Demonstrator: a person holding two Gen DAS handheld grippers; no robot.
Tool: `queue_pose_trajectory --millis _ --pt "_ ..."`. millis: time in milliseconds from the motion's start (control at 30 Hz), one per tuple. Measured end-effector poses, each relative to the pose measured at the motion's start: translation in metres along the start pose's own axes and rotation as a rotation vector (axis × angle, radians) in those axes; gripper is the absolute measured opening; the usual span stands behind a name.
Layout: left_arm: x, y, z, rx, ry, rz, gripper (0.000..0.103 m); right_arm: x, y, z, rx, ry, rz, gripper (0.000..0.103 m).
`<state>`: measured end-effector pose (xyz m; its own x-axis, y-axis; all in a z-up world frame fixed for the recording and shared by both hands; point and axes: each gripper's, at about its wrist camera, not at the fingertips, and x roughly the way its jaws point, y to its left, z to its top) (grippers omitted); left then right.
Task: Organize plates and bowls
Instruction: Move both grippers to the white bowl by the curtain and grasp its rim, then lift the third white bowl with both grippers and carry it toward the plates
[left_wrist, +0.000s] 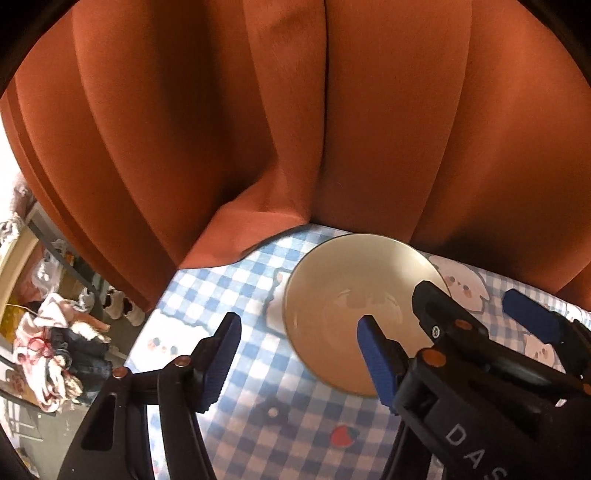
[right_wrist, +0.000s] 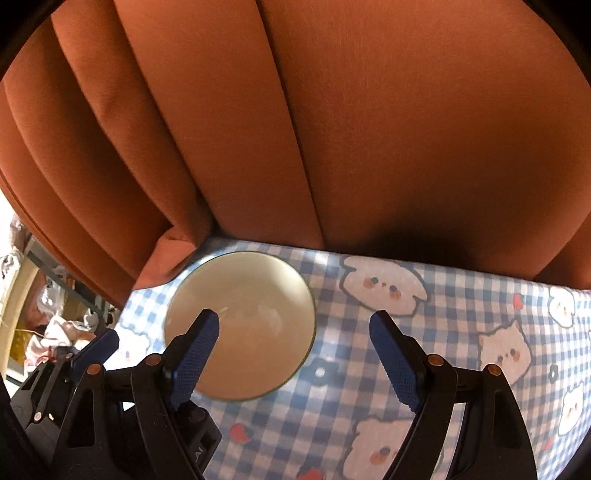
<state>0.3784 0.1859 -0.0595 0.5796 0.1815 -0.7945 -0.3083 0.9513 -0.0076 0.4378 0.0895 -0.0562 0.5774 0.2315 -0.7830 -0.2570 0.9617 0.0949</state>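
Rust-orange curtain hangs behind, its hem draped onto the far edge of the surface, which carries a blue gingham cloth with cartoon animals.

One cream bowl sits upright near that far edge, just beside the curtain hem; looks empty.

Left gripper and right gripper: fingers spread, nothing between them, both above the surface near the bowl.

Judgement: bowl looks glazed ceramic, so stiff, fairly heavy, slippery, chippable. Best hold: pinch the rim wall, one finger inside, one outside.

White letters "DAS" stand on the right tongs.
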Motion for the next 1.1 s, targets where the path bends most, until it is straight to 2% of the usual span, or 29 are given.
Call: queue_pose_trajectory --millis 67,133,233,267,300,333,433,533,600,667,1100 --pt "0.008 0.002 -0.001 -0.009 -0.004 0.012 0.063 0.009 -0.001 0.001 0.001 0.007 0.004 0.078" --pt "0.015 0.003 -0.001 -0.022 -0.005 0.020 0.060 0.014 0.001 0.000 -0.006 0.009 0.004 0.077" --pt "0.023 0.003 -0.001 -0.029 0.005 0.010 0.055 0.019 0.003 -0.001 -0.011 0.012 0.018 0.066" --pt "0.026 0.003 -0.001 -0.031 0.009 0.007 0.048 0.021 0.003 -0.001 -0.009 0.012 0.023 0.060" --pt "0.028 0.002 -0.001 -0.027 0.010 0.008 0.046 0.024 0.001 -0.001 -0.002 0.011 0.022 0.054" --pt "0.031 0.001 -0.001 -0.022 0.010 0.010 0.045 0.027 0.000 -0.002 0.004 0.016 0.016 0.043" --pt "0.038 -0.002 -0.001 -0.020 0.020 0.006 0.038 0.035 -0.003 -0.003 0.017 0.032 0.019 0.041" --pt "0.041 -0.006 -0.001 -0.013 0.023 0.012 0.031 0.042 -0.005 -0.003 0.012 0.041 0.016 0.026" --pt "0.045 -0.008 0.000 -0.005 0.030 0.018 0.028 0.044 -0.006 -0.004 0.007 0.042 0.009 0.023" --pt "0.046 -0.008 0.000 0.002 0.029 0.025 0.027 0.045 -0.007 -0.004 0.002 0.039 -0.013 0.016" --pt "0.055 -0.007 0.004 0.008 0.049 0.030 0.021 0.049 -0.008 -0.005 0.000 0.029 -0.031 0.015"
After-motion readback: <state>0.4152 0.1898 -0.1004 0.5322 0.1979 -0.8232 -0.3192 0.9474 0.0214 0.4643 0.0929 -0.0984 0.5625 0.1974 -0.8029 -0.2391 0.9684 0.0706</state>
